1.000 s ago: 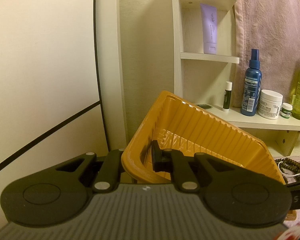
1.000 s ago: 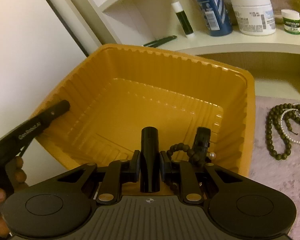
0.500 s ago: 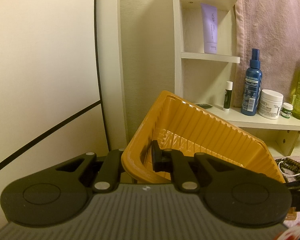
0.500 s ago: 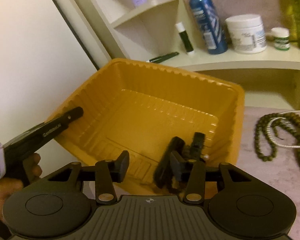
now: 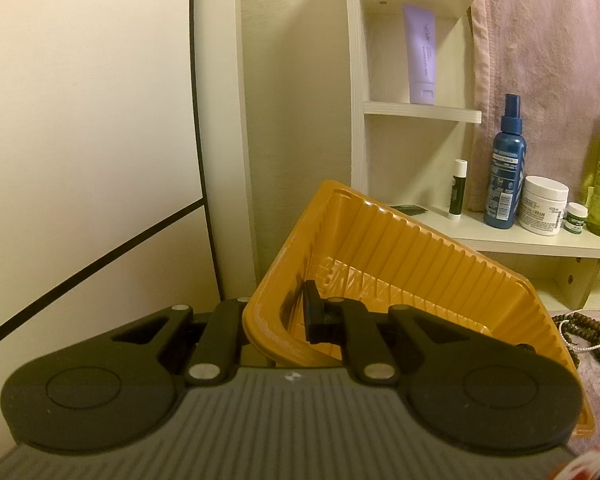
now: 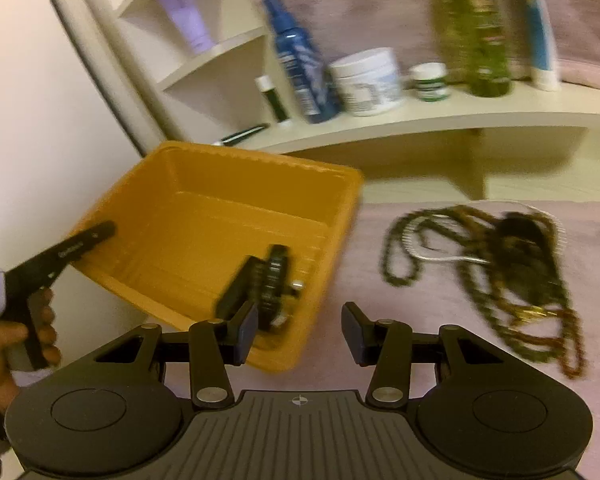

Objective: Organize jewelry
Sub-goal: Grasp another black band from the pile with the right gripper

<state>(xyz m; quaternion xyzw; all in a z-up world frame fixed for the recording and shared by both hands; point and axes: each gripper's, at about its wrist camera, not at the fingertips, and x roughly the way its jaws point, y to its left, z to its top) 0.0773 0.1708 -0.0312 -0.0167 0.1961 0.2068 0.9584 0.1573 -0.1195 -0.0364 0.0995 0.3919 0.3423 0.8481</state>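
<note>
My left gripper (image 5: 278,316) is shut on the near left rim of an orange ribbed plastic tray (image 5: 400,256) and holds it tilted. In the right wrist view the tray (image 6: 204,208) holds a small black cylinder and a dark beaded bracelet (image 6: 272,280) in its near right corner. My right gripper (image 6: 298,332) is open and empty, just outside the tray's near right corner. A tangle of dark bead necklaces with a pearl strand (image 6: 500,264) lies on the pink cloth to the right; its edge shows in the left wrist view (image 5: 580,332).
A white shelf (image 6: 440,120) behind holds a blue spray bottle (image 6: 300,60), a white cream jar (image 6: 366,80), a small green jar, a green bottle (image 6: 472,28) and a lip balm. A purple tube (image 5: 420,52) stands on an upper shelf. A pink towel hangs behind.
My right gripper opened, dropped the black cylinder and bracelet into the tray, then drew back and swung right toward the necklaces. My left gripper kept holding the tray still.
</note>
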